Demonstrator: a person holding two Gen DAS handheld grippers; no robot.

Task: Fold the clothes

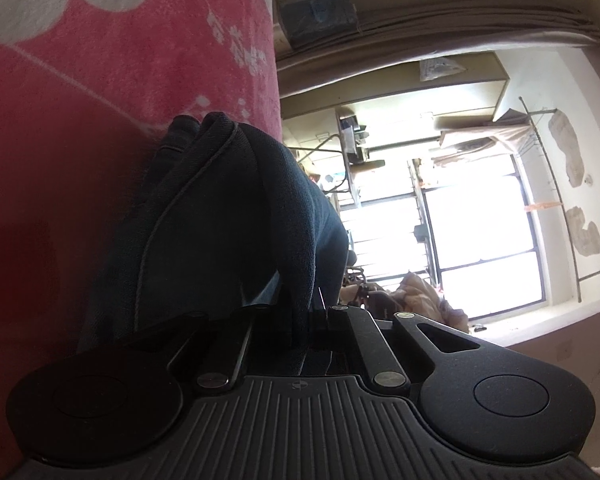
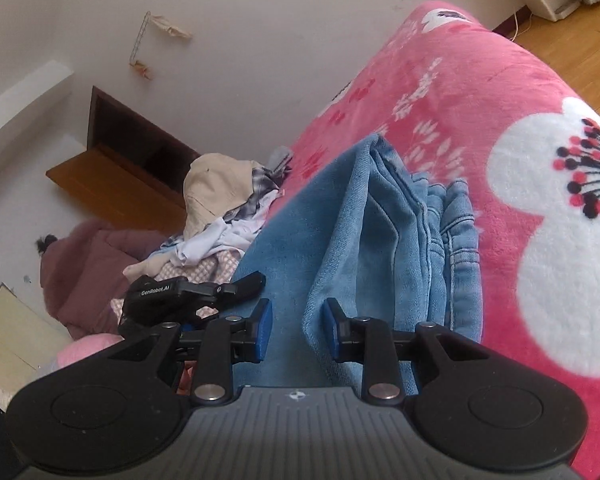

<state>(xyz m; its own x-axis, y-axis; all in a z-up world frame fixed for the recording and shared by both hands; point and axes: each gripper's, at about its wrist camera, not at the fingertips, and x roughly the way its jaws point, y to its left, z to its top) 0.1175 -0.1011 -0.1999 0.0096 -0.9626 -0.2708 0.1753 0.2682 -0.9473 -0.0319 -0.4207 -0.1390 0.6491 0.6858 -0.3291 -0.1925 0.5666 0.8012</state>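
Light blue jeans (image 2: 380, 240) lie folded in layers on a pink flowered blanket (image 2: 480, 92). My right gripper (image 2: 298, 330) hovers at their near end. Its blue pads (image 2: 264, 328) stand apart, and a raised fold of denim runs between them without being pressed. In the same view my left gripper (image 2: 252, 282) reaches in from the left onto the jeans' left edge. In the left wrist view, which is rolled on its side, the jeans (image 1: 228, 208) look dark against the light. The left gripper (image 1: 314, 316) is shut on a pinch of their fabric, beside the blanket (image 1: 100, 80).
A heap of mixed clothes (image 2: 220, 208) and a maroon quilt (image 2: 88, 264) lie beyond the jeans' far left. Behind them a wooden shelf (image 2: 116, 168) stands against the white wall. Wood floor (image 2: 572, 40) shows past the bed's far corner. A bright window (image 1: 480, 240) fills the left wrist view's right side.
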